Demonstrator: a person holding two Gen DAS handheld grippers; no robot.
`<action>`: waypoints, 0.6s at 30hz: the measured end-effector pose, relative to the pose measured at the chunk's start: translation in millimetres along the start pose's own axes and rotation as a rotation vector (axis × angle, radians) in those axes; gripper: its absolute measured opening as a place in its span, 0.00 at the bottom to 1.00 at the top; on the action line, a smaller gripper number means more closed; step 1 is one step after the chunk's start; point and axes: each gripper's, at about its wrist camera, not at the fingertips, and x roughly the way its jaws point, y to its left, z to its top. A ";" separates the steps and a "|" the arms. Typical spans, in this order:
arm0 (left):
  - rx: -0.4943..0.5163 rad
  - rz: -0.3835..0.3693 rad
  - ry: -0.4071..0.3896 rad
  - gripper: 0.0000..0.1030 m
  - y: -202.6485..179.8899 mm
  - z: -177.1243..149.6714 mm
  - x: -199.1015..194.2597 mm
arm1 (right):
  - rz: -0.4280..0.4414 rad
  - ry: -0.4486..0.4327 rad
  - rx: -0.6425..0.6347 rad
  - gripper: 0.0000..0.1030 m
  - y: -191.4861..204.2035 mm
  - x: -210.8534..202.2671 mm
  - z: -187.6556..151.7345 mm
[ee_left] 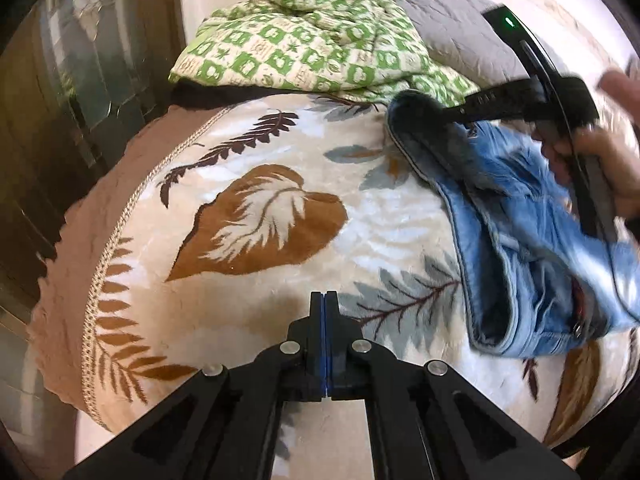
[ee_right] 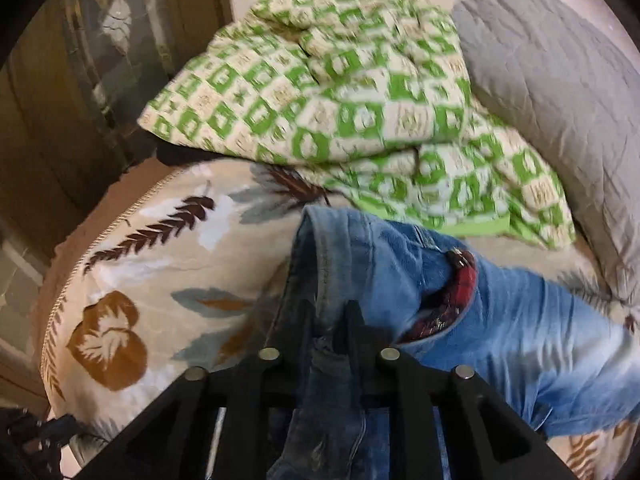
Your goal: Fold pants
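Light blue jeans (ee_left: 528,248) lie bunched on the leaf-patterned blanket (ee_left: 256,216), at the right of the left wrist view. My left gripper (ee_left: 325,300) hovers over bare blanket to the left of the jeans, shut with nothing between its pads. In the right wrist view my right gripper (ee_right: 330,314) is shut on a fold of the jeans (ee_right: 520,328), and dark denim runs between its fingers. A red and black patch (ee_right: 460,280) shows at an opening in the denim. From the left wrist view the right gripper (ee_left: 432,116) is blurred, at the jeans' far edge, with a hand (ee_left: 600,168) holding it.
A green-and-white checked quilt (ee_right: 340,92) is piled at the far side of the bed, beside a grey pillow (ee_right: 560,92). The bed's edge with its brown border (ee_left: 120,200) runs along the left, and dark wooden furniture (ee_left: 60,120) stands beyond it.
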 end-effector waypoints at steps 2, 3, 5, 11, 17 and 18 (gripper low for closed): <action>-0.001 -0.002 0.005 0.00 -2.5 2.0 2.7 | -0.013 0.004 0.014 0.56 -2.6 -3.6 -2.7; 0.002 -0.003 0.009 0.00 -5.0 2.2 3.3 | -0.013 -0.013 0.017 0.86 -4.3 -10.7 -4.2; 0.013 0.000 0.016 0.03 -13.2 3.5 4.4 | -0.020 -0.081 0.022 0.90 -9.1 -31.2 -8.9; 0.037 -0.051 0.009 0.78 -42.6 6.6 3.6 | 0.028 -0.080 0.027 0.90 -35.7 -75.5 -31.0; 0.053 -0.127 0.057 0.80 -67.2 24.7 23.8 | 0.058 -0.048 -0.001 0.90 -56.7 -104.7 -86.9; 0.045 -0.138 0.067 0.80 -67.3 29.6 27.9 | 0.073 -0.043 -0.012 0.90 -58.0 -110.5 -102.7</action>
